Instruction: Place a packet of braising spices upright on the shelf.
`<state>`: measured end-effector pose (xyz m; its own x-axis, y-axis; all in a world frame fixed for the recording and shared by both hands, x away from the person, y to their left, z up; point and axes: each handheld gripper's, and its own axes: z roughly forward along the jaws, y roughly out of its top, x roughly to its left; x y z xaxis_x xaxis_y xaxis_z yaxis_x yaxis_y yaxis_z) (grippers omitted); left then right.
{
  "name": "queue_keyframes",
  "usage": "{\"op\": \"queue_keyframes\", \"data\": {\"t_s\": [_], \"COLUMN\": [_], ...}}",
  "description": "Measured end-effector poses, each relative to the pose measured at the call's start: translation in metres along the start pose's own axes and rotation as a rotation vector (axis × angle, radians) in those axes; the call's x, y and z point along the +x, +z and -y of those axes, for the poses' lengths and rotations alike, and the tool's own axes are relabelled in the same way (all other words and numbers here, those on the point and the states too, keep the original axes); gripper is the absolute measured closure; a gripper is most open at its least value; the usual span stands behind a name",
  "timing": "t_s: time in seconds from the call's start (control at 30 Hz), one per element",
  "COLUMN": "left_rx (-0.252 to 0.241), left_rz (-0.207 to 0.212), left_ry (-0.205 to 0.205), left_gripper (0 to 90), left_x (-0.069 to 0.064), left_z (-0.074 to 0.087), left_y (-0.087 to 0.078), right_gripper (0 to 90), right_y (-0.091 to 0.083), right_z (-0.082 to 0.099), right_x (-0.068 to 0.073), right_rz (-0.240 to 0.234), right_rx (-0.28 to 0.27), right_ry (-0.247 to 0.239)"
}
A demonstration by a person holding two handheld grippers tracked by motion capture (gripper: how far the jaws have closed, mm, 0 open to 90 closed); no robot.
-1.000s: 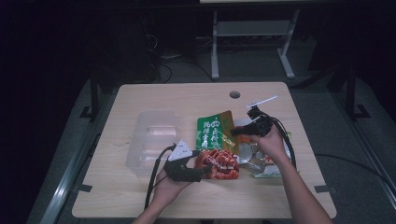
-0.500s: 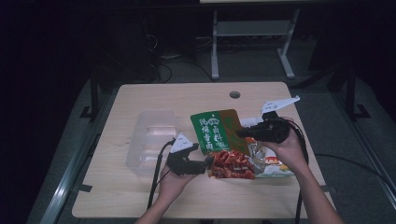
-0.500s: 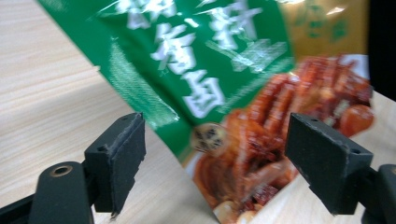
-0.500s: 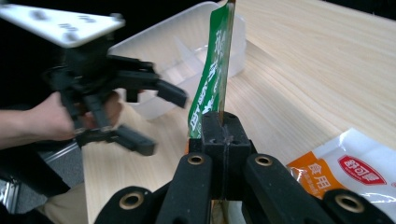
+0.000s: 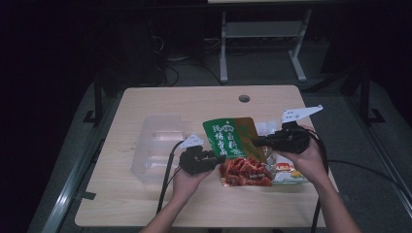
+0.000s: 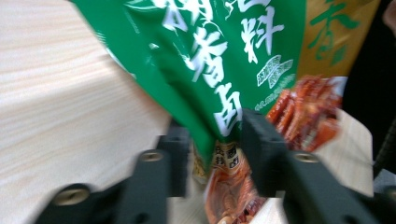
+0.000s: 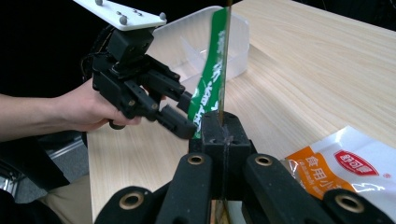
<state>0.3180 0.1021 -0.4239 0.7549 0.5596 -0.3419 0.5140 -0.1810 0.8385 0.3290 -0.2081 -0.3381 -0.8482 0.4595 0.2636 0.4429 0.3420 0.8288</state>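
**Lifting the pouch clear, one tool on each side**

Nearest, gripping the left tool (image 6: pixel 215 135) low over the light wooden worktop (image 5: pixel 160 97), forearm coming straight in from the front edge. Straddling the lower corner of the green-and-gold foil snack pouch (image 5: pixel 228 138) with jaws partly apart; not possible to tell whether actually pinching it or just bracketing it.

Just beyond, on the other side, carrying the right tool (image 7: pixel 223 126) higher and further out than half a second ago, wrist cocked, jaws pressed together on the pouch's thin side edge. Standing the pouch up on edge between the two tools instead of leaving it flat as a second ago, so probably getting it free of the pile and ready to move.

Beneath, uncovering the red printed snack packet (image 5: pixel 245 171) and the white-and-orange packet (image 5: pixel 286 172), both lying flat.

Further out, leaving the clear plastic tub (image 5: pixel 158 141) just beside the left tool, likely awaiting the pouch.
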Motion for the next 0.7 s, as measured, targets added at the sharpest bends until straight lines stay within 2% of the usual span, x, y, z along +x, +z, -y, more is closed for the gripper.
{"op": "queue_keyframes", "data": {"t_s": [0.1,0.2,0.4,0.53,0.63,0.7], "left_rx": [-0.021,-0.031,-0.013,-0.01,-0.012,-0.004], "left_rz": [0.005,-0.017,-0.064,-0.082,-0.083,-0.091], "left_ry": [-0.002,0.022,0.069,0.086,0.103,0.123], "left_gripper": [79.2,84.5,86.6,86.5,87.0,86.9], "left_x": [-0.003,-0.008,-0.011,-0.013,-0.016,-0.018], "left_z": [-0.001,-0.002,-0.002,-0.002,-0.002,-0.004], "left_y": [-0.004,-0.008,-0.013,-0.014,-0.015,-0.016], "right_gripper": [90.0,90.0,89.5,88.7,84.0,81.6], "right_y": [-0.004,-0.006,-0.001,0.003,0.008,0.015], "right_z": [0.003,0.005,0.012,0.014,0.013,0.012], "right_x": [0.0,0.001,0.005,0.005,0.006,0.007], "right_rz": [0.008,0.01,0.039,0.035,0.035,0.043], "right_rx": [-0.02,-0.034,-0.015,-0.005,0.036,0.091], "right_ry": [0.01,0.016,0.014,0.009,0.006,-0.008]}}
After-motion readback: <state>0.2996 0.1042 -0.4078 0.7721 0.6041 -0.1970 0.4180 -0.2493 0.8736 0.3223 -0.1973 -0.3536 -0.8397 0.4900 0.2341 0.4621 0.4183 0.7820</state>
